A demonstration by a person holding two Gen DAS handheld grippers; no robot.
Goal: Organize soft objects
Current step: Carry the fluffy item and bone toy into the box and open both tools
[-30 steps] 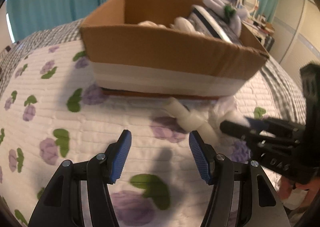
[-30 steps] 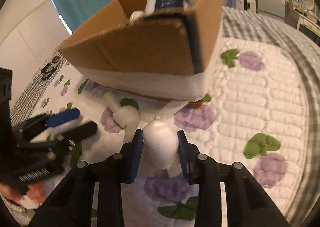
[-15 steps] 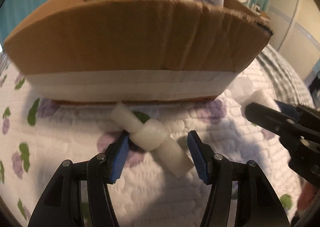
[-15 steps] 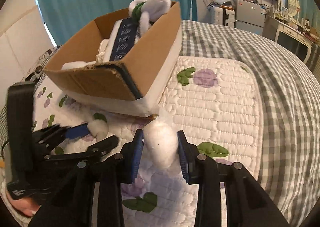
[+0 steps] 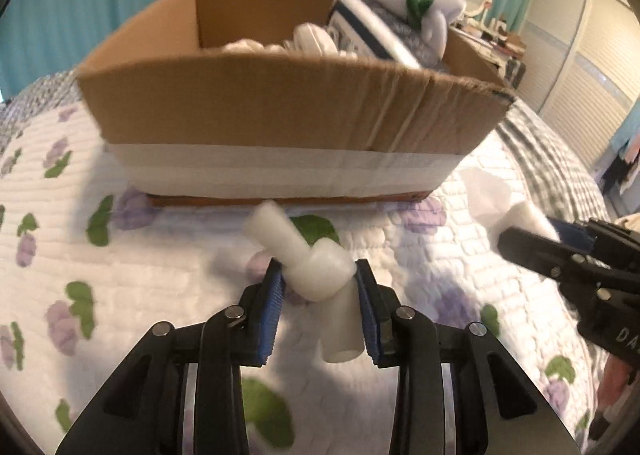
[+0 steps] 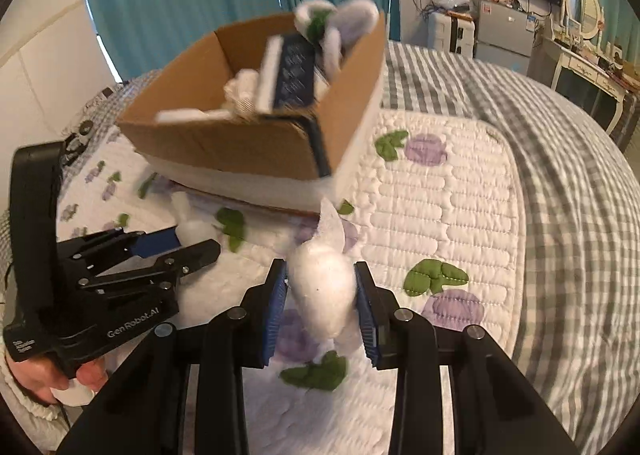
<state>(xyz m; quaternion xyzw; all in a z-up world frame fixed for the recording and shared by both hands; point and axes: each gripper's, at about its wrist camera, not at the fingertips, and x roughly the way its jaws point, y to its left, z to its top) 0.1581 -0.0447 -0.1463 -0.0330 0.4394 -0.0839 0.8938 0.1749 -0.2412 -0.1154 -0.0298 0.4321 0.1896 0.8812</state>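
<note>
Left gripper [image 5: 320,287] is closing its 2 blue-padded jaws on a knotted white foam tube [image 5: 310,269], and both pads already touch the knot at its middle; 1 end of the tube points toward the cardboard box [image 5: 280,115], the other runs back between the fingers. Whether the tube is clear of the quilt [image 5: 120,287] or resting on it I cannot tell. Right gripper [image 6: 322,295] is clamped nearly shut on a white cotton puff [image 6: 324,295], which bulges between the pads with a thin wisp sticking up at its front.

Just beyond both grippers, the open-topped box sits on the flowered quilt. It already holds several soft things: white stuffing, a dark blue and white pack [image 6: 294,75], and a white plush toy with a green patch [image 6: 332,23] leaning over the far rim.

The step in hand looks like the pick-up: both remaining loose pieces are being gathered from the quilt in front of the box. Once the left grip is firm, the next move calls for lifting each piece above the near wall of the box, carrying it over the opening, and letting go over the emptier left part, away from the heaped side. The foam tube is springy, so a grip off the knot could let it twist out.
</note>
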